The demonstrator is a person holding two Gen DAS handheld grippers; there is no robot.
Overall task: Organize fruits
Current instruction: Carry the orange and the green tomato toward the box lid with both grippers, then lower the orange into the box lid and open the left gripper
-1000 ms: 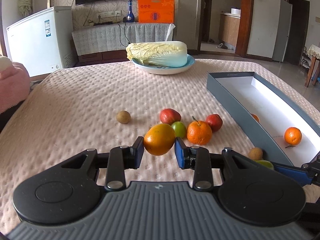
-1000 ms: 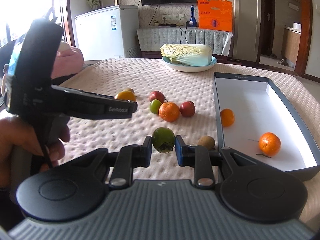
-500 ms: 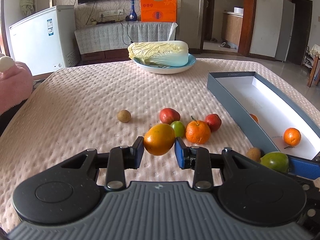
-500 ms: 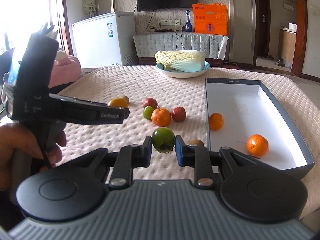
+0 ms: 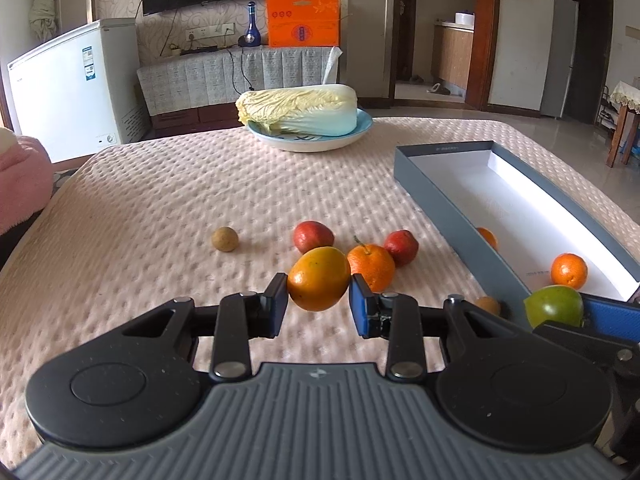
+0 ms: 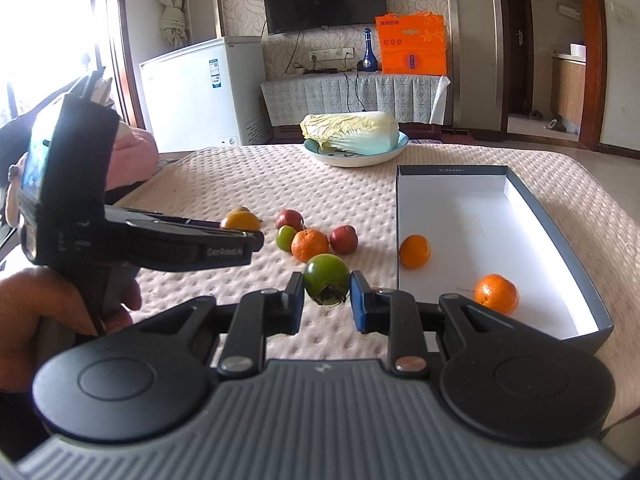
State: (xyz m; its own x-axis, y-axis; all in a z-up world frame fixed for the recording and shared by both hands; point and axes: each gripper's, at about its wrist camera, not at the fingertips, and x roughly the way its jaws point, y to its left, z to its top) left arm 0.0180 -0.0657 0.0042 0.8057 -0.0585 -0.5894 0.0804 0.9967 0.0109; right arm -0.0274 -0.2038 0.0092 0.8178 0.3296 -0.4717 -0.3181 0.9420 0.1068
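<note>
1. My left gripper (image 5: pixel 318 304) is clamped on an orange-yellow fruit (image 5: pixel 319 278), lifted clear of the worktop (image 5: pixel 160 208), pads pressing it from either side.
2. My right gripper (image 6: pixel 326 302) is clamped on a green fruit (image 6: pixel 326 279), likewise held above the cloth, just left of the near end of the box.
3. Just beyond the fruit in my left gripper lies the loose cluster: a stemmed orange (image 5: pixel 371 267) in front, one red fruit (image 5: pixel 313 236) to its far left and another red fruit (image 5: pixel 401 247) to its right, the right one touching it; whether the left one does I cannot tell.
4. From the right wrist view, a small green fruit (image 6: pixel 285 238) sits tucked against the left of that orange.
5. A small brown fruit (image 5: pixel 225 239) lies alone to the left of the cluster, and another brown fruit (image 5: pixel 487 305) lies near the box's outer wall.
6. The grey box (image 6: pixel 560 232) stands on the right with a white inside; it holds two oranges, one (image 6: pixel 415 251) by the left wall, one (image 6: pixel 496 293) nearer.
7. At the far side, a cabbage (image 5: pixel 298 109) lies on a blue plate (image 5: pixel 360 134).
</note>
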